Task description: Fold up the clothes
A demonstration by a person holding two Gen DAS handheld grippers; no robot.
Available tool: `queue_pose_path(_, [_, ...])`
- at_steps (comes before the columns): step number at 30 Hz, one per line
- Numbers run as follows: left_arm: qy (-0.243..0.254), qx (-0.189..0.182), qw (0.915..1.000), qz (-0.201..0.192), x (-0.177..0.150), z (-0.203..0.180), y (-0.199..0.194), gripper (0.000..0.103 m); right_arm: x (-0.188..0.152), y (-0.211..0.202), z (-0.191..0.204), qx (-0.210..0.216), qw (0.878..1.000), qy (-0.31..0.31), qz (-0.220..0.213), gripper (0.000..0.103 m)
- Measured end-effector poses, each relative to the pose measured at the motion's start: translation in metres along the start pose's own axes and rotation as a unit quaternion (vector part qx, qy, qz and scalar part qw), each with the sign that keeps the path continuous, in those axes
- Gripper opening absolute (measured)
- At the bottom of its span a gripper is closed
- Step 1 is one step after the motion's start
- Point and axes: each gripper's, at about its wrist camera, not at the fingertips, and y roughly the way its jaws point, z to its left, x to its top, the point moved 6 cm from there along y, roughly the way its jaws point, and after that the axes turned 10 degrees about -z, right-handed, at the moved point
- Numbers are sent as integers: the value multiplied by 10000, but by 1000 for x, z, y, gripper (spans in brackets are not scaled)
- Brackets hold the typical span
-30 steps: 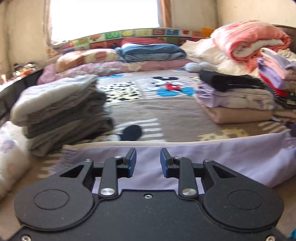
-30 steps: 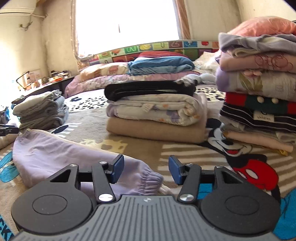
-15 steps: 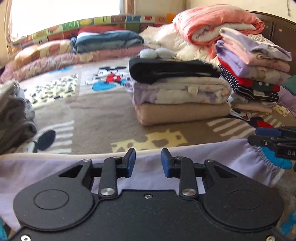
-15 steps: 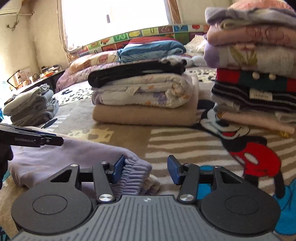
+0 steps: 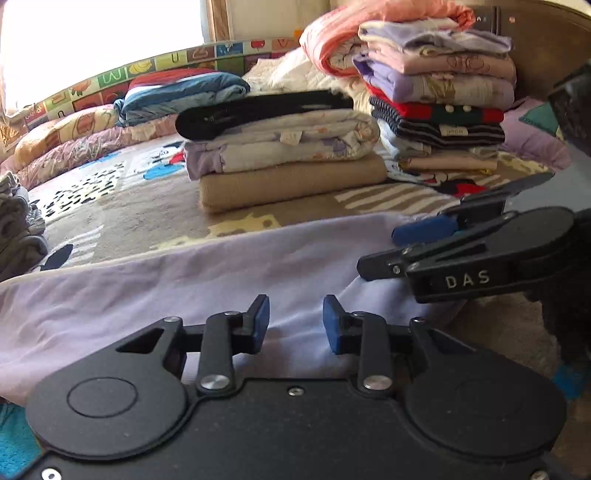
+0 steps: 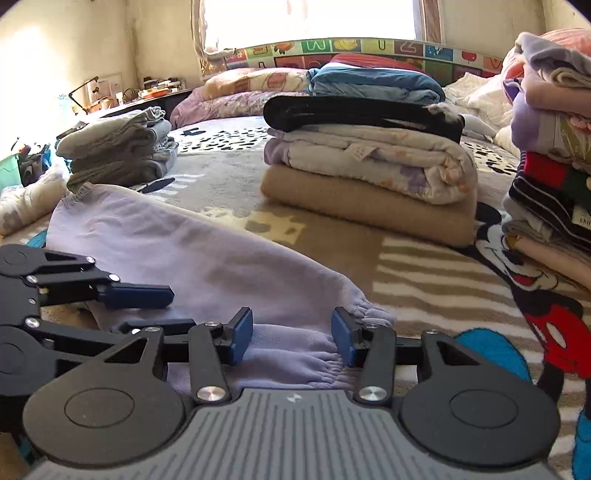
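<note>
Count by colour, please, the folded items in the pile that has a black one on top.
black item: 1
pale floral item: 1
tan item: 1
Total: 3

You are in a home bedroom. What shows it:
- bed point(image 6: 229, 177) under a cartoon-mouse blanket point(image 6: 532, 280), taking up most of both views;
- pillows point(image 6: 255, 79) and a folded blue quilt point(image 6: 373, 85) along the far edge;
- alphabet-and-fruit padded panel point(image 6: 369, 46) behind them, below a bright curtained window point(image 6: 306, 18);
- stacks of folded household laundry on the bed: grey stack point(image 6: 118, 147), beige-and-floral stack point(image 6: 369, 177), tall mixed stack point(image 5: 439, 92);
- dark wooden headboard point(image 5: 543, 48);
- cluttered side shelf point(image 6: 155, 86) against a plain plaster wall point(image 6: 74, 40).
</note>
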Motion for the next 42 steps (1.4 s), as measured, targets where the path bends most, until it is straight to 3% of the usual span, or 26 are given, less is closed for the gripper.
queue_pose_path(3, [-2, -58, 9991, 408, -13, 1, 15, 44, 0, -4, -3, 41, 10000, 47, -34, 46])
queue_pose_path(5, [-143, 95, 9997, 157, -1, 5, 4, 42, 4, -11, -13, 183, 9982, 509, -260, 45])
queue_pose_path(7, [-173, 182, 9993, -277, 16, 1, -9, 42, 11, -24, -36, 370, 9867, 1425, -686, 46])
queue_pose_path(10, [-293, 179, 9980, -528, 29, -11, -9, 42, 12, -42, -79, 42, 9652, 2335, -1177, 49])
queue_pose_path(13, [-338, -13, 9990, -288, 19, -33, 13, 42, 3, -51, -109, -114, 9447, 2988, -1350, 49])
queue_pose_path(14, [-246, -24, 9997, 19, 8, -42, 28, 42, 1, -53, -112, -129, 9429, 3036, -1360, 49])
queue_pose_path(17, [236, 122, 9996, 137, -4, -57, 39, 37, 1, -54, -113, -113, 9458, 2959, -1335, 50])
queue_pose_path(19, [150, -11, 9998, 128, 2, -57, 31, 35, 1, -55, -111, -87, 9493, 2865, -1289, 50])
queue_pose_path(23, [4, 80, 9996, -280, 32, -42, 23, 39, -1, -56, -113, -77, 9492, 2873, -1278, 51])
queue_pose_path(26, [-290, 13, 9990, -344, 44, -38, 43, 39, -2, -58, -117, -90, 9474, 2923, -1296, 52])
queue_pose_path(28, [-503, -261, 9984, 4, 37, -44, 66, 39, -3, -60, -118, -100, 9467, 2943, -1304, 53])
queue_pose_path(30, [-210, -239, 9991, 278, 18, -59, 83, 39, -3, -60, -118, -97, 9468, 2935, -1315, 53])
queue_pose_path(32, [-201, -229, 9990, 313, 15, -61, 84, 39, -2, -60, -118, -56, 9468, 2925, -1342, 53])
queue_pose_path(35, [-527, -319, 9977, 295, 20, -49, 74, 40, 3, -58, -111, 74, 9510, 2771, -1370, 52])
queue_pose_path(39, [-916, -53, 9953, -313, 30, -23, 23, 45, 7, -53, -95, -28, 9658, 2288, -1223, 49])
queue_pose_path(42, [-1094, 508, 9903, -691, 23, 17, -20, 46, 14, -54, -77, 121, 9718, 1946, -1326, 49])
